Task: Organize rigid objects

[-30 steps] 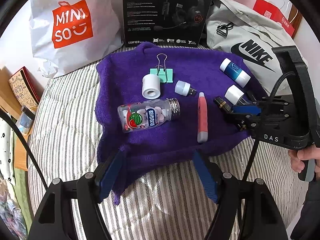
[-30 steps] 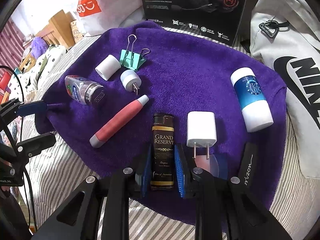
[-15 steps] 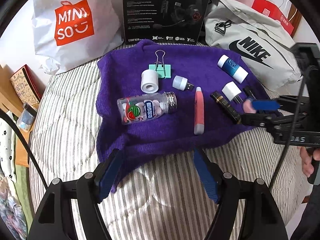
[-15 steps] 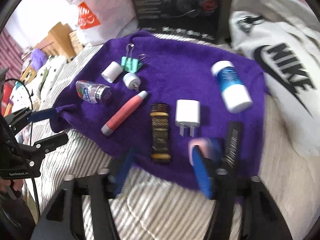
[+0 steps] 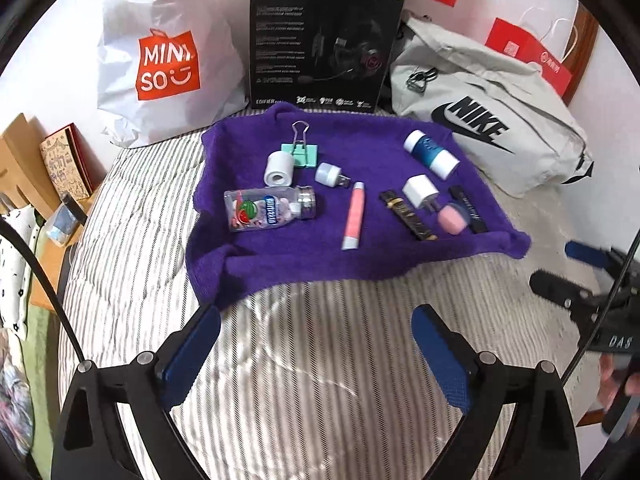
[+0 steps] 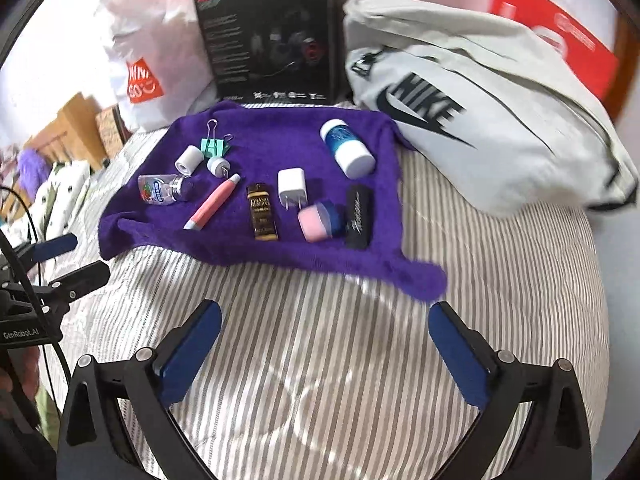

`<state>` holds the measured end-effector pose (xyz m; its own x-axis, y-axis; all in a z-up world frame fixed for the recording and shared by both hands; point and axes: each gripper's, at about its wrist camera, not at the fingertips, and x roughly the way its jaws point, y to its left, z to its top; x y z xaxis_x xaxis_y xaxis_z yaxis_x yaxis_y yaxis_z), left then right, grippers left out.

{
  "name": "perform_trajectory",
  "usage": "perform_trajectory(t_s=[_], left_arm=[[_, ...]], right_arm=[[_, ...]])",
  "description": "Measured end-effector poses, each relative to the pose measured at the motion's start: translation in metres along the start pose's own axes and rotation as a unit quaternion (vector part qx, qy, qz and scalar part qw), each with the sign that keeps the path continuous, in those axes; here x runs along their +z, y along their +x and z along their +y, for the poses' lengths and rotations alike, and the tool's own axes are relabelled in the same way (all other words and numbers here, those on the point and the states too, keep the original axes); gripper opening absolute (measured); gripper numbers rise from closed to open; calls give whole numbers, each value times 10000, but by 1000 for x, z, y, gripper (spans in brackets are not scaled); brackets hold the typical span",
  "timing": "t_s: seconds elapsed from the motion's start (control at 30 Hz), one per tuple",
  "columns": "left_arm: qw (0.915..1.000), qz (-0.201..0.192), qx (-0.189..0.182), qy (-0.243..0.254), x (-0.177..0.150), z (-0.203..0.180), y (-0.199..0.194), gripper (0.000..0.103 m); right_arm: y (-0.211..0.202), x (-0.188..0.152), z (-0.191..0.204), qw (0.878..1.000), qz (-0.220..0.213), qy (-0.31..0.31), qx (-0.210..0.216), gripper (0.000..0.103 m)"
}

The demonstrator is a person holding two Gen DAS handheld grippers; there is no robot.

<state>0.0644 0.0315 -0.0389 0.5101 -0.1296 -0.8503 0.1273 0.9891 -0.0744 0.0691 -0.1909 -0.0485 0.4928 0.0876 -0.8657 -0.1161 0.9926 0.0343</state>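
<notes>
A purple towel [image 5: 280, 264] [image 6: 280, 136] lies on the striped bed with small objects on it: a clear candy bottle [image 5: 268, 210] [image 6: 164, 189], a pink pen [image 5: 354, 216] [image 6: 212, 208], a black lighter [image 5: 407, 215] [image 6: 262, 212], a white charger [image 5: 420, 192] [image 6: 291, 186], a pink-lidded jar [image 5: 452, 219] [image 6: 320, 220], a blue-white bottle [image 5: 430, 154] [image 6: 347, 148], a black case [image 6: 359, 216], a green binder clip [image 5: 298, 148] and a white roll [image 5: 279, 167]. My left gripper [image 5: 316, 352] and right gripper [image 6: 326, 352] both hang open over bare bedding, short of the towel, holding nothing.
Along the wall behind the towel stand a white Miniso bag [image 5: 168, 64], a black headset box [image 5: 320, 40] and a grey Nike bag [image 5: 480, 120]. Red bags [image 5: 528, 56] sit at the back right. Books and boxes [image 5: 40, 168] line the bed's left side.
The right gripper opened, let go of the black lighter and pulled back off the towel. Both grippers drew back toward the near bedding; the lighter stays on the towel.
</notes>
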Motion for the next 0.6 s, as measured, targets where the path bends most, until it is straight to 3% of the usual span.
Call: perform_trajectory(t_s=[0.4,0.6], left_arm=[[9985,-527,87,-139,-25,-27,-60,97],[9984,-506,248,-15,-34,-38,-77,97]], right_arm=[[-51,-39,-4,9992,-103,370,-132,103],[-66,-48,2,9992,-179,362,-46,103]])
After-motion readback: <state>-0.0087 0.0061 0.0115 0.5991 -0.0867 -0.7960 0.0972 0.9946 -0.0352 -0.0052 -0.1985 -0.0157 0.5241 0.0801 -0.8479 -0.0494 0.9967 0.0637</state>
